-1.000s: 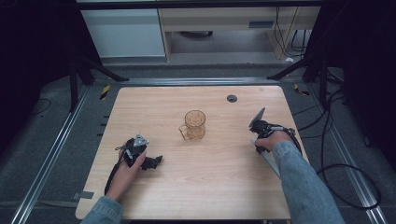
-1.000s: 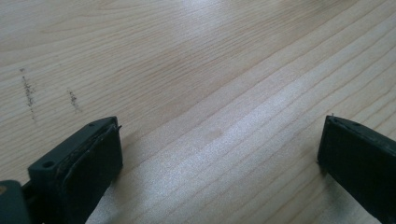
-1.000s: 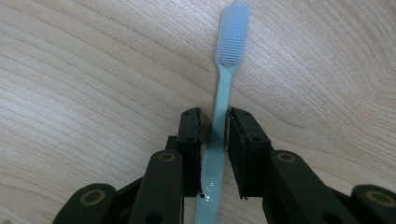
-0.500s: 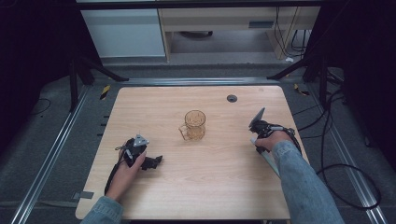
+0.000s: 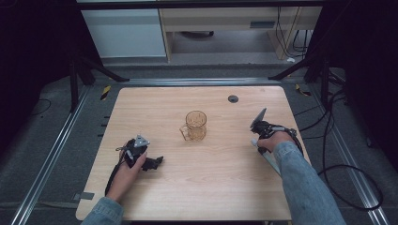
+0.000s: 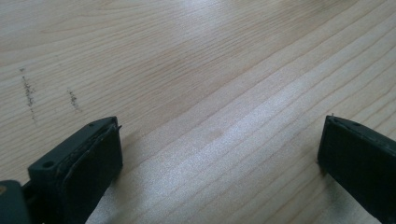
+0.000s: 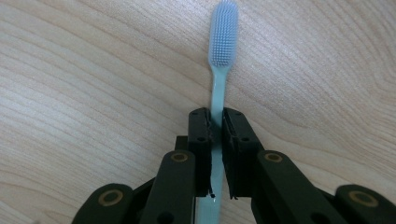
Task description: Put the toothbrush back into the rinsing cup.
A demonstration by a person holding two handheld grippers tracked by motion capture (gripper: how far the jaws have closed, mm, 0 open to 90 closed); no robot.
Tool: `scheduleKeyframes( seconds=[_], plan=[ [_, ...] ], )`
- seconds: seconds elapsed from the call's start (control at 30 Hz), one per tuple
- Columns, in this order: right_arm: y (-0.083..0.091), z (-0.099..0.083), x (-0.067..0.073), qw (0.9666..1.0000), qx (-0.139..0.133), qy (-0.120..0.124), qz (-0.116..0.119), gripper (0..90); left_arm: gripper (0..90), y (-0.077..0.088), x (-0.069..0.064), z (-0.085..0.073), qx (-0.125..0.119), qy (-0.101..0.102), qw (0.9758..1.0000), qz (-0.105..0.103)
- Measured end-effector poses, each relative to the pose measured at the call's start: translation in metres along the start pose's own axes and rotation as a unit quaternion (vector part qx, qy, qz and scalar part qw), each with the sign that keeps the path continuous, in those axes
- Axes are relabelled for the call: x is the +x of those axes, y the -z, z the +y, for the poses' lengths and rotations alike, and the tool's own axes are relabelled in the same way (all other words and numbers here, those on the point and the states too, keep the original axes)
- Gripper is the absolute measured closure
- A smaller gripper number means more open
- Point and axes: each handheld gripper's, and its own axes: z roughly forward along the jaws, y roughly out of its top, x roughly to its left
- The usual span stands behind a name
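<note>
Right gripper [image 7: 215, 128] has just been closing and now pinches the handle of the pale blue plastic toothbrush [image 7: 221, 56], which lies flat on the light wooden table [image 5: 220, 187], bristle head at 12 o'clock from my jaws. In the high view the brush sits near the table's 3 o'clock edge, well apart from the amber see-through glass mug [image 5: 195, 125] at centre.

Left gripper [image 6: 219, 154] is spread wide over bare wood, holding nothing.

I judge the step as grasp made, lift not yet begun. Next: raise the brush level, carry it towards 9 o'clock, tip it upright above the mug.
</note>
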Motion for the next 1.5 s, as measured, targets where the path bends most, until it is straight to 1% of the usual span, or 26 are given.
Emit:
scheduleKeyframes(
  seconds=[0.07, 0.3, 0.47, 0.53, 0.57, 0.63, 0.67, 0.77, 0.8, 0.9, 0.93, 1.07, 1.1, 1.17, 1.2, 1.23, 1.5],
  plan=[
    [0.000, 0.000, 0.000, 1.0000, 0.000, 0.002, 0.000, 82.3, 0.0, 0.000, 0.000, 0.000, 0.000, 0.000, 1.0000, 0.000],
    [0.008, -0.003, 0.000, 0.9998, -0.015, -0.001, 0.008, 82.4, 0.0, 0.000, 0.000, 0.000, 0.000, 0.000, 1.0000, 0.000],
    [0.016, -0.004, -0.001, 0.9994, -0.033, -0.006, 0.014, 82.4, 0.0, 0.000, 0.000, 0.000, 0.000, 0.000, 1.0000, 0.000],
    [0.020, -0.005, -0.001, 0.9992, -0.038, -0.005, 0.013, 82.4, 0.0, 0.000, 0.000, 0.000, 0.000, 0.000, 1.0000, 0.000],
    [0.023, -0.005, -0.001, 0.9989, -0.045, -0.003, 0.012, 82.4, 0.0, 0.000, 0.000, 0.000, 0.000, 0.000, 1.0000, 0.000],
    [0.025, -0.005, -0.001, 0.9987, -0.048, -0.007, 0.013, 82.5, 0.0, 0.000, 0.000, 0.000, 0.000, 0.000, 1.0000, 0.000],
    [0.026, -0.006, -0.001, 0.9986, -0.052, -0.003, 0.013, 82.5, 0.0, 0.000, 0.000, 0.000, 0.000, 0.000, 1.0000, 0.000],
    [0.028, -0.006, -0.002, 0.9983, -0.057, -0.003, 0.011, 82.5, 0.0, 0.000, 0.000, 0.000, 0.000, 0.000, 1.0000, 0.000],
    [0.029, -0.006, -0.002, 0.9982, -0.058, -0.008, 0.012, 82.5, 0.0, 0.000, 0.000, 0.000, 0.000, 0.000, 1.0000, 0.000],
    [0.031, -0.006, -0.003, 0.9980, -0.062, -0.002, 0.009, 82.5, 0.0, 0.000, 0.000, 0.000, 0.000, 0.000, 1.0000, 0.000],
    [0.032, -0.006, -0.003, 0.9981, -0.061, -0.007, 0.010, 82.6, 0.0, 0.000, 0.000, 0.000, 0.000, 0.000, 1.0000, 0.000],
    [0.036, -0.006, -0.003, 0.9980, -0.063, -0.007, 0.008, 82.6, 0.0, 0.000, 0.000, 0.000, 0.000, 0.000, 1.0000, 0.000],
    [0.036, -0.006, -0.004, 0.9979, -0.064, -0.002, 0.007, 82.6, 0.0, 0.000, 0.000, 0.000, 0.000, 0.000, 1.0000, 0.000],
    [0.038, -0.007, -0.003, 0.9980, -0.063, -0.008, 0.008, 82.6, 0.0, 0.000, 0.000, 0.000, 0.000, 0.000, 1.0000, 0.000],
    [0.038, -0.007, -0.004, 0.9979, -0.064, -0.003, 0.006, 82.7, 0.0, 0.000, 0.000, 0.000, 0.000, 0.000, 1.0000, 0.000],
    [0.039, -0.007, -0.004, 0.9978, -0.065, -0.007, 0.006, 82.6, 0.0, 0.000, 0.000, 0.000, 0.000, 0.000, 1.0000, 0.000],
    [0.048, -0.010, -0.007, 0.9973, -0.073, -0.009, 0.004, 82.7, 0.0, 0.000, 0.000, 0.000, 0.001, -0.001, 1.0000, 0.000]
  ],
)
